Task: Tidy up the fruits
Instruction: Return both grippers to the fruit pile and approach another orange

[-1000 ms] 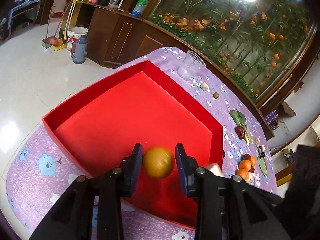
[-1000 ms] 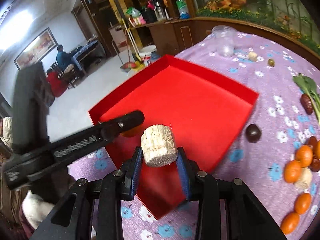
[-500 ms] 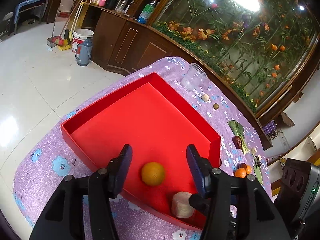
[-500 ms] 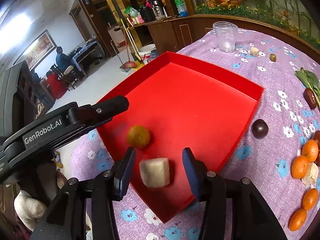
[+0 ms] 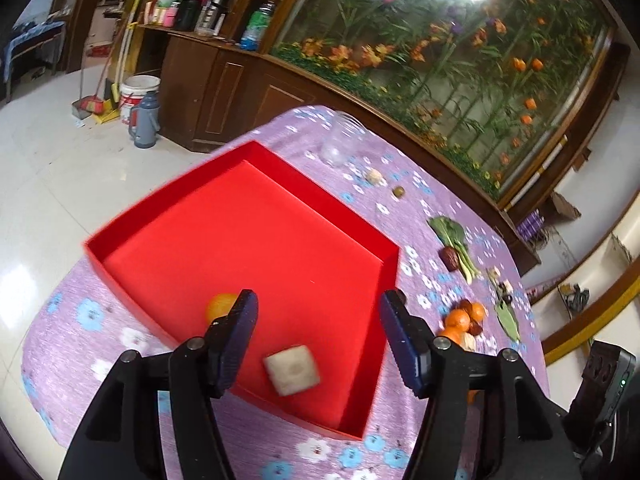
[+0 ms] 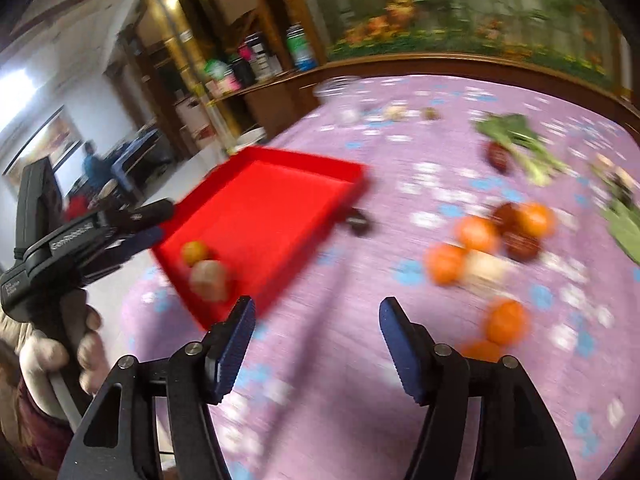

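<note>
A red tray (image 5: pixel 248 216) (image 6: pixel 280 160) lies on the purple flowered table. In its near corner lie an orange fruit (image 5: pixel 218 306) (image 6: pixel 195 252) and a pale beige chunk (image 5: pixel 292 369) (image 6: pixel 208 280). My left gripper (image 5: pixel 316 332) is open and empty above that corner; it also shows in the right wrist view (image 6: pixel 132 224). My right gripper (image 6: pixel 316 332) is open and empty over the cloth right of the tray. A heap of oranges (image 6: pixel 476 234) (image 5: pixel 460 320) and dark fruits (image 6: pixel 520 246) lies to the right.
A dark round fruit (image 6: pixel 360 222) sits by the tray's right edge. A clear cup (image 5: pixel 340 144), a leafy vegetable (image 5: pixel 452 232) (image 6: pixel 516 136) and a red date (image 5: pixel 450 258) lie further back. The table edge is near on the left.
Both grippers let go: the orange and the beige chunk now lie in the tray. My right gripper has swung right, away from the tray. My left gripper has drawn back a little.
</note>
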Tool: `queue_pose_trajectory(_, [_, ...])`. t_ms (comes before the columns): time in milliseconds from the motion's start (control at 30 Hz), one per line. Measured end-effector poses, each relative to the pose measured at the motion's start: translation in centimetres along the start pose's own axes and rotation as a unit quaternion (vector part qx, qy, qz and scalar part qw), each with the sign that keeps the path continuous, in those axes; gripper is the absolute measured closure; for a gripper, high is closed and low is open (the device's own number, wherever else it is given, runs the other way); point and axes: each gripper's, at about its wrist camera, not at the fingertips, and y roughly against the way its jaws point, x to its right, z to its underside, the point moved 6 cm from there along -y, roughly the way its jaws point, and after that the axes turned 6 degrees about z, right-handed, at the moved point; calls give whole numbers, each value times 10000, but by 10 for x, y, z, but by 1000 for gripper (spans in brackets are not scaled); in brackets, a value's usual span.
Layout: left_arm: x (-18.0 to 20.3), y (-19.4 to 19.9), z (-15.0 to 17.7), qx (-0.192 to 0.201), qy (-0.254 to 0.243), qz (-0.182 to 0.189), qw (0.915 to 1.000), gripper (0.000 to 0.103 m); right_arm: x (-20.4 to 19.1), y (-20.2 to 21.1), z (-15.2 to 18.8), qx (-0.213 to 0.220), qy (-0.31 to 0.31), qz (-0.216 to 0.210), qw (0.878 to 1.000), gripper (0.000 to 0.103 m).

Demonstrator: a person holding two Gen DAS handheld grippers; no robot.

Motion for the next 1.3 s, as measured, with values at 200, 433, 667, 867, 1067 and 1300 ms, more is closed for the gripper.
queue_pose_trajectory(200, [43,-25,21,-384,-487,149,9980,41,72,22,19,35,-646,429,9970,33])
queue_pose_trajectory(433, [88,-55,48,-847,-1022,285,9907,41,95,8,29,-77,-799,500,9955,33])
queue_pose_trajectory(667, [119,-86,71,-1189,-1456,365,9815,41,106,-11,15,-85,-756,775,9941,33])
queue_pose_trajectory(867, [140,-125,78,-1369,-1858,338,9724,42,114,-24,9,-143,-765,901,9929,39])
queue_pose_trajectory(1067, [146,-153,72,-1538,-1679,567,9721,42,117,-28,10,-199,-668,949,9931,48])
queue_pose_trajectory(1300, [162,-166,74,-1585,-1925,772,9653,56,112,-29,12,-241,-466,960,9940,54])
